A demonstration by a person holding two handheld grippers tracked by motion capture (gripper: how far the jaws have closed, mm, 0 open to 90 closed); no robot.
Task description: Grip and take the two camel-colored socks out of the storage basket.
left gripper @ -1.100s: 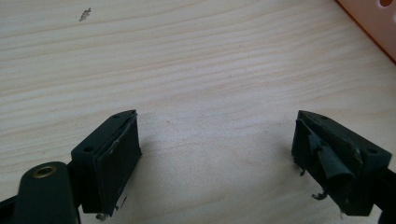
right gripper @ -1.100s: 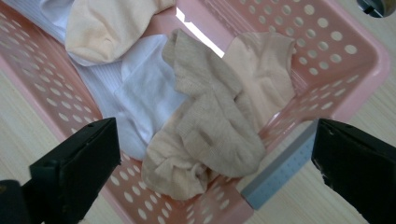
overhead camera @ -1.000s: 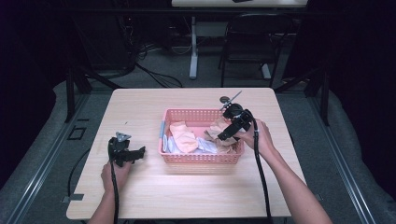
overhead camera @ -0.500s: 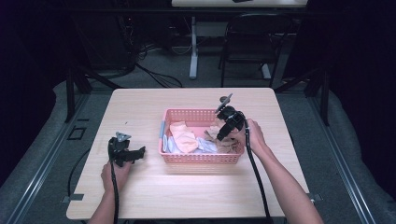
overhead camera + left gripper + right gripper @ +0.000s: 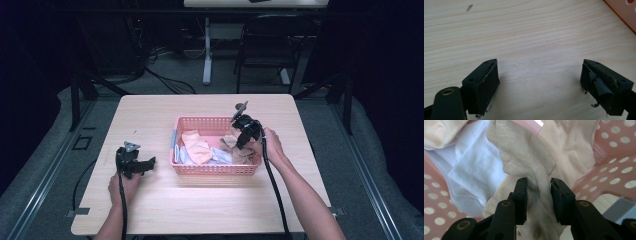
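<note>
A pink perforated basket [image 5: 215,169] sits mid-table with several cloths in it. My right gripper [image 5: 241,141] reaches down into its right end. In the right gripper view my right gripper [image 5: 538,186] has just been closing, and its pads now pinch a bunched fold of a beige knit cloth [image 5: 524,157]. A white cloth [image 5: 474,167] lies to the left of that fold. A peach cloth [image 5: 196,147] fills the basket's left half. My left gripper [image 5: 149,162] rests on the table left of the basket. In its own view the left gripper [image 5: 540,72] is open over bare wood.
The light wooden table [image 5: 150,115] has free room around the basket. A corner of the basket [image 5: 624,12] shows at the upper right of the left gripper view. A dark chair [image 5: 270,45] and table legs stand beyond the far edge.
My right gripper has dropped from above the basket's right rim down into the basket and closed on the beige cloth. The left gripper has stayed where it was.
</note>
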